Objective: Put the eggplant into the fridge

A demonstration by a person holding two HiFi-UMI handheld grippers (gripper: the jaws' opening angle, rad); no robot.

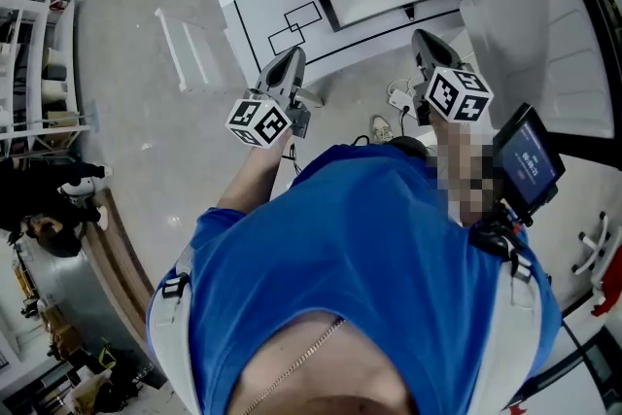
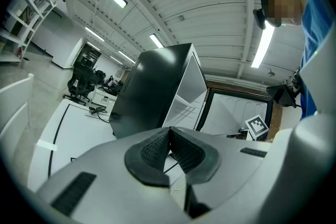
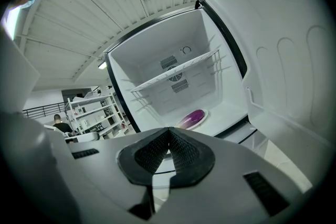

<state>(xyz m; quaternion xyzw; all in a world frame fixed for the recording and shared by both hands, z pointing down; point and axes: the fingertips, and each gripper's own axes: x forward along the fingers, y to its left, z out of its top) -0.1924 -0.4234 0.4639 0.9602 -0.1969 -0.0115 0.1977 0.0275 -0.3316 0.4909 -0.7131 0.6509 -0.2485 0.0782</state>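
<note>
Inside the fridge (image 3: 194, 73), the eggplant (image 3: 192, 118) is lying on a plate (image 3: 206, 112) at the bottom, while the left gripper (image 1: 292, 55) and right gripper (image 1: 425, 39) are hovering nearer, fingers pressed together, holding nothing. With the door (image 3: 273, 60) standing open, a hard swing shut is risking a jolted plate.

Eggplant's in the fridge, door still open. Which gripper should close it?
Right, probably. The open white fridge door stands just beside the right gripper, whose jaws are shut and empty. The left gripper sits further off, facing the fridge's black side.
</note>
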